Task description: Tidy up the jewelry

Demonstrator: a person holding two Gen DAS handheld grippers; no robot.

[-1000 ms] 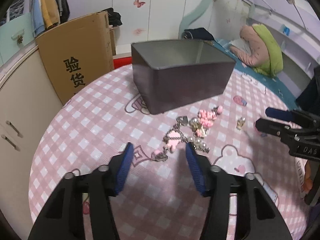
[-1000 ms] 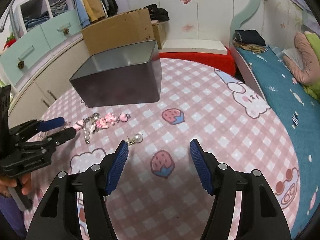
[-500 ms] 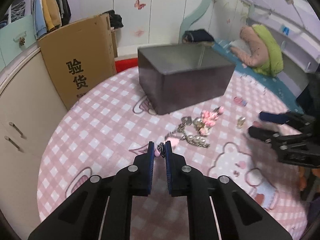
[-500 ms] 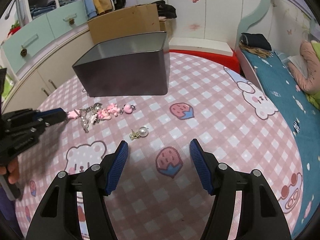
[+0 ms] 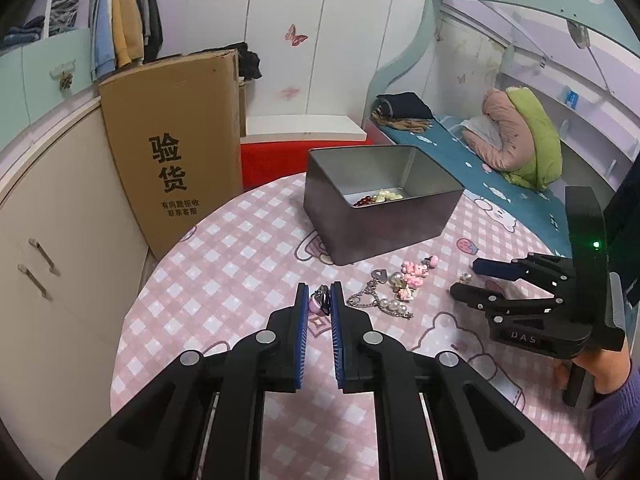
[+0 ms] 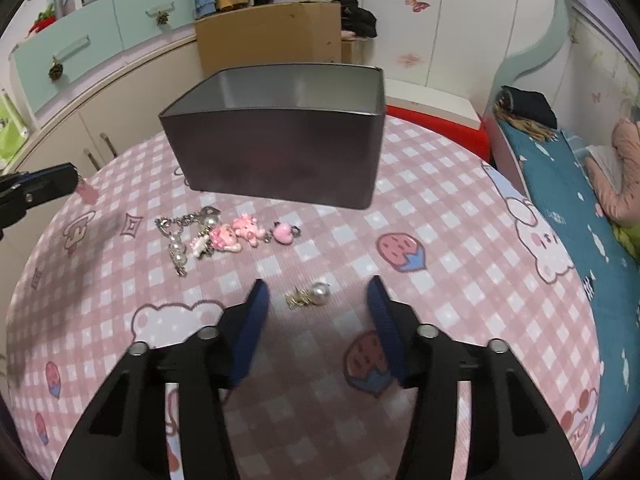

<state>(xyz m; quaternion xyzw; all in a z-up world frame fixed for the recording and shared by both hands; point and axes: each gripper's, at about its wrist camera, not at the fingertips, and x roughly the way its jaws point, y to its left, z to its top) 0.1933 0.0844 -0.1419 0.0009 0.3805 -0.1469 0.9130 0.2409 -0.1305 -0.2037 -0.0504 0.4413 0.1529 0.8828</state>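
Observation:
My left gripper [image 5: 319,298] is shut on a small pink charm [image 5: 319,305] and holds it above the table; the charm hangs pink from its tip in the right wrist view [image 6: 87,191]. A dark metal tin [image 5: 384,216] stands open at the back and holds beads [image 5: 380,197]. A pile of pink charms and pearl chains [image 6: 218,236] lies in front of the tin. My right gripper [image 6: 318,300] is open, low over the table, with a pearl earring [image 6: 310,295] between its fingers.
The round table [image 6: 440,208] has a pink checked cloth. A tall cardboard box [image 5: 176,148] stands at the back left, beside cream cabinets [image 5: 48,216]. A bed [image 5: 480,160] lies on the right.
My left gripper closed on the pink charm and lifted it away from the pile. My right gripper moved forward and down, so the pearl earring now lies between its fingers.

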